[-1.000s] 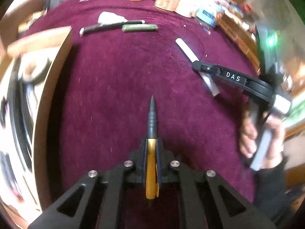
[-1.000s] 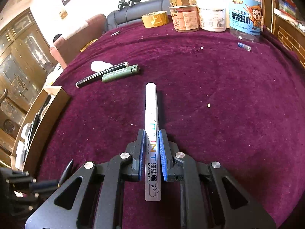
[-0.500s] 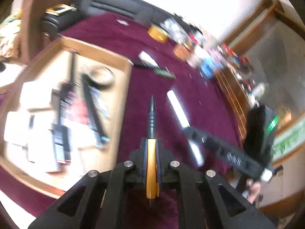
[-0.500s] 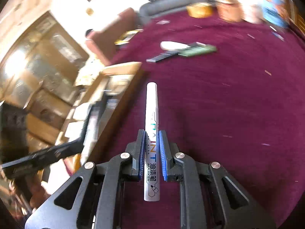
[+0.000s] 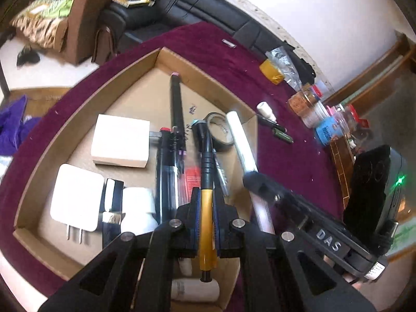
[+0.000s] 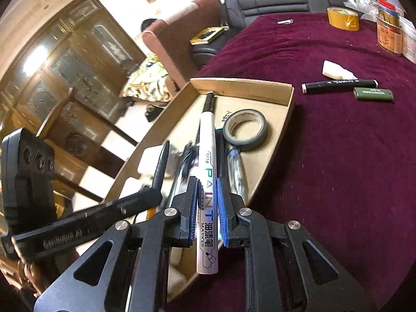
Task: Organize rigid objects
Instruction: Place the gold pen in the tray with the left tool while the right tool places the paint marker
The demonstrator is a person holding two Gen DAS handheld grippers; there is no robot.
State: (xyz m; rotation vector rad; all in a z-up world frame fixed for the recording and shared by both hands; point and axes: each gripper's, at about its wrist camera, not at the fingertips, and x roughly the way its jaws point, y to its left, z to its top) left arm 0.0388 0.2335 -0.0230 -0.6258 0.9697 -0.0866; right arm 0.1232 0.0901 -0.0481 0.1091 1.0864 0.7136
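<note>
My left gripper [image 5: 206, 202] is shut on a yellow pen with a black grip [image 5: 207, 161]. Its tip points over the open cardboard tray [image 5: 208, 78]. My right gripper [image 6: 206, 197] is shut on a white paint marker [image 6: 206, 140], held above the same tray [image 6: 244, 88] near a grey tape roll [image 6: 245, 130]. In the left wrist view the white marker [image 5: 241, 140] hangs to the right of my pen. In the right wrist view the left gripper [image 6: 153, 192] shows at the left with the pen's black tip [image 6: 162, 161].
The tray holds a white charger [image 5: 76, 205], a white box [image 5: 121, 140], black pens [image 5: 176, 104] and several other items. On the maroon cloth lie a black marker [image 6: 338, 85], a green stick [image 6: 373, 95] and a small white bottle [image 6: 335, 71]. Yellow tape [image 6: 343, 18] and jars stand at the far edge.
Both grippers have swung left from above the bare cloth to above the cardboard tray, each still holding its pen. The left one has also rolled.
</note>
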